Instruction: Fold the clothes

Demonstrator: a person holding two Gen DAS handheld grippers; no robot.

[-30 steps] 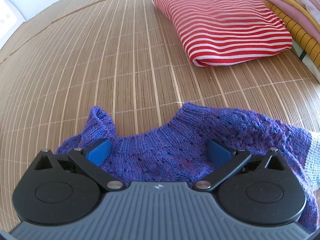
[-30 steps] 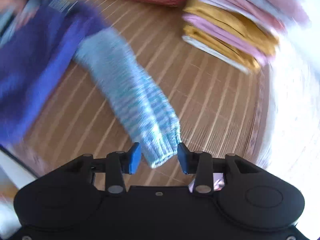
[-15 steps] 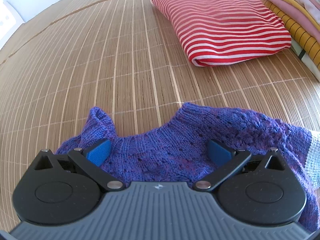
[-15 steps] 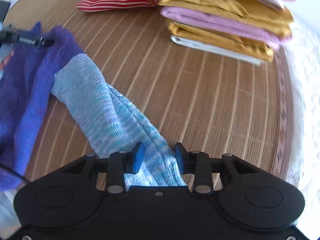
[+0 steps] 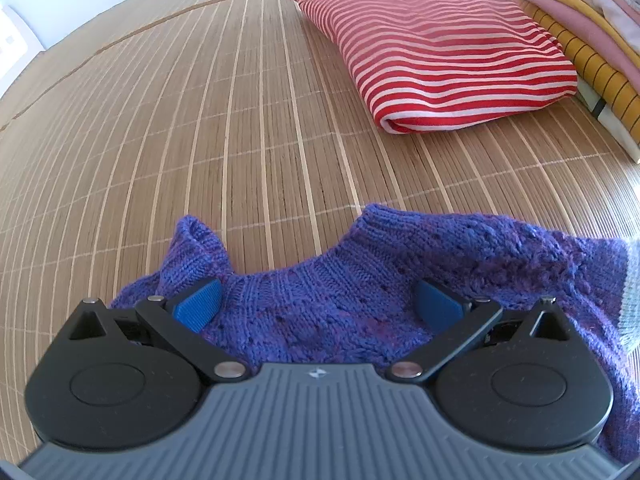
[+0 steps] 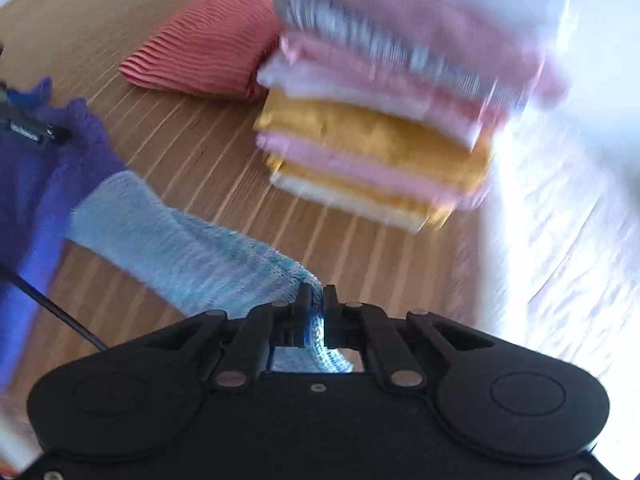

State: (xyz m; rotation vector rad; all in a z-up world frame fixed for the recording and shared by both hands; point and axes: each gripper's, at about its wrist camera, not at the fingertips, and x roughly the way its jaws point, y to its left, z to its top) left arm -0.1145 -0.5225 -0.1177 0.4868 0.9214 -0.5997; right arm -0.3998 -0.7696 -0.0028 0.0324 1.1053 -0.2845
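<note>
Right gripper (image 6: 315, 300) clamped on sleeve (image 6: 188, 256)
Left gripper (image 5: 318, 306) jaws apart over sweater (image 5: 320, 304); striped top (image 5: 432, 52) at one o'clock.

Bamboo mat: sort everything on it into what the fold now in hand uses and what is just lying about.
In use:
- purple knit sweater
- its light blue sleeve, clamped in the right tool
- left tool, open over the sweater's neckline

Lying about:
- folded red striped shirt
- stack of folded clothes
- bamboo mat is only the work surface
</note>
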